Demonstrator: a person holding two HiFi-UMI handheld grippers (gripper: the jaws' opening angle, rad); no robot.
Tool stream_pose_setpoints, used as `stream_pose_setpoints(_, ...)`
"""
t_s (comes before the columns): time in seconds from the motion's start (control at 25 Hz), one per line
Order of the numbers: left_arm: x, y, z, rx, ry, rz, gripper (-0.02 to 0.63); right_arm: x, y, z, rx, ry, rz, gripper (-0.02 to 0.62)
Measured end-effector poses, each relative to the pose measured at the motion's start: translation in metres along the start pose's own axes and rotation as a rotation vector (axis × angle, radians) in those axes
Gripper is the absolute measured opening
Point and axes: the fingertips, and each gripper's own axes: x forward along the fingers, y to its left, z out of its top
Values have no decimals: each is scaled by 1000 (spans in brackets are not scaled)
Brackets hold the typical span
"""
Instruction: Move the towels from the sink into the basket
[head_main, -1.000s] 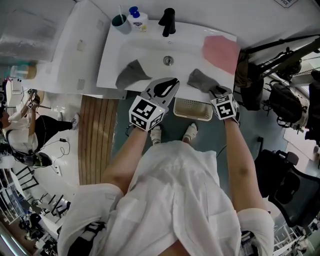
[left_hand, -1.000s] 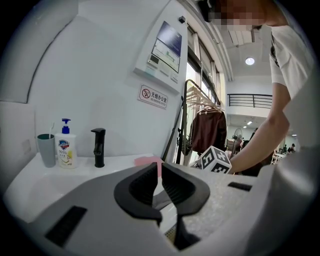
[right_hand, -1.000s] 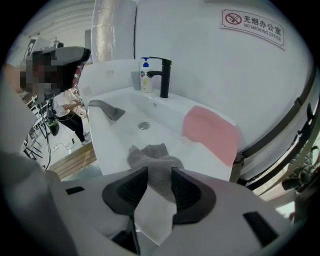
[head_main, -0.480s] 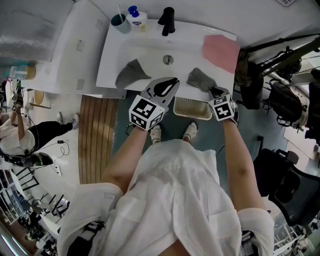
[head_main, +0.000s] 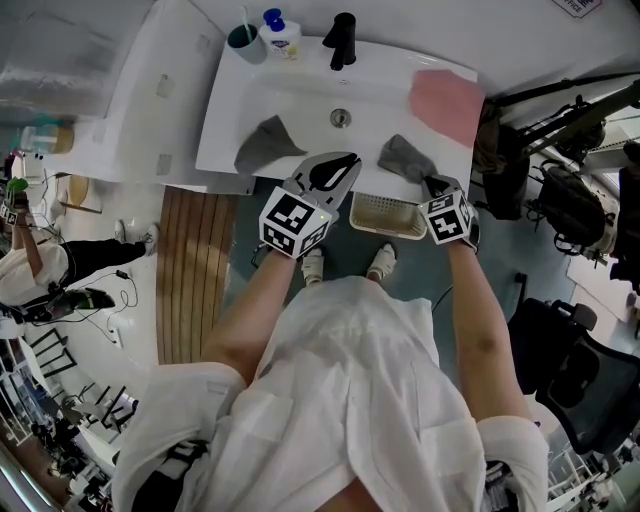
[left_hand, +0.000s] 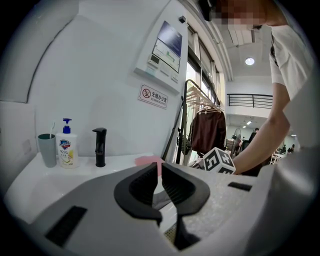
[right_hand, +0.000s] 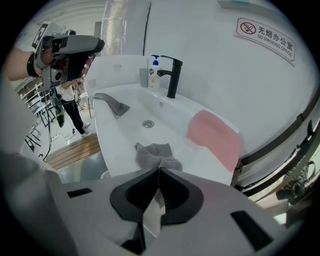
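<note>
Grey towel (head_main: 403, 158) lay on the sink's (head_main: 225, 130) front edge. Our right tool (head_main: 428, 182) had just been closing and gripped its near fold. So thin a pinch, we judged, could slip before reaching the basket (head_main: 385, 215). Our left tool (head_main: 345, 165) hung barely parted, empty.

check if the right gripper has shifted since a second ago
No. The right gripper stays just right of the basket at the front edge of the sink; only its jaws have just been closing, and now pinch the grey towel.
</note>
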Motion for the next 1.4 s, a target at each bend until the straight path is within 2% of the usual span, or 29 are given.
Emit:
stream_pose_setpoints(0.76,-10,-1,13,5,-38,-30,32,-54,12,36,76,-172,-59,34)
stream_pose_setpoints(1.4,-32,-15,17,25,-56,-81,32,-108,38,32,140,-269,-149,34)
